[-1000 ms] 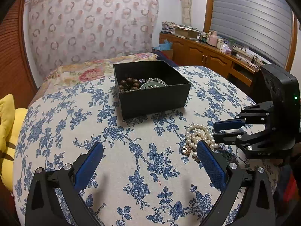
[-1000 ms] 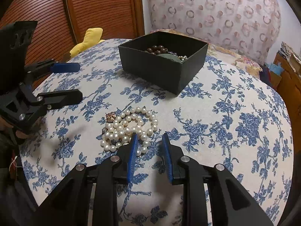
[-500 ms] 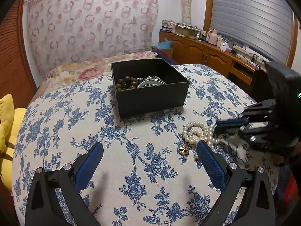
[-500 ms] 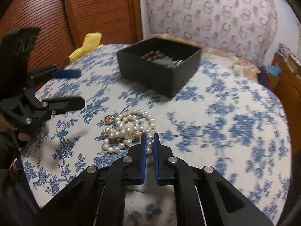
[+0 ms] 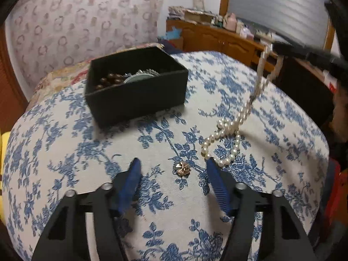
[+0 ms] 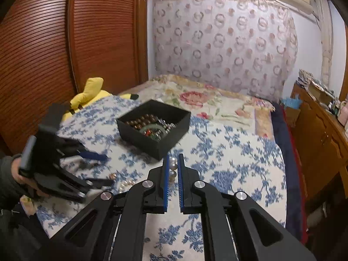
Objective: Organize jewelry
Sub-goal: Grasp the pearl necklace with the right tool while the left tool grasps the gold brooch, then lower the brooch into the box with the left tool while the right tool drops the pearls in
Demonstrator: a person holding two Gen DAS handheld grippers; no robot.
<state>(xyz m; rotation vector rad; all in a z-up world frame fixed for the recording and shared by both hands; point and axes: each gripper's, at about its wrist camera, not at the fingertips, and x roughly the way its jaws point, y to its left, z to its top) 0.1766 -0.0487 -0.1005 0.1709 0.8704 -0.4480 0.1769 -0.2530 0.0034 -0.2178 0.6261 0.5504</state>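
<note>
A pearl necklace [image 5: 226, 134] hangs from my right gripper [image 6: 173, 163], which is shut on its pearls [image 6: 172, 169] and raised above the bed; its lower loops still rest on the blue-flowered cover. A small rose-gold flower piece [image 5: 183, 169] lies on the cover between the open fingers of my left gripper [image 5: 171, 169], which hovers just above it. The black jewelry box [image 5: 134, 87], holding brown beads, a green bangle and other pieces, stands further back. In the right wrist view the box [image 6: 156, 128] is ahead of the fingers.
The blue-flowered cover [image 5: 65, 152] drapes a rounded surface that falls away at the edges. A yellow plush toy [image 6: 91, 93] lies at the left by the wooden slatted doors. A wooden cabinet [image 5: 217, 37] with clutter stands at the right.
My right gripper shut on the pearl necklace and lifted it, stretching the strand upward. My left gripper moved right and forward and narrowed around the flower piece.
</note>
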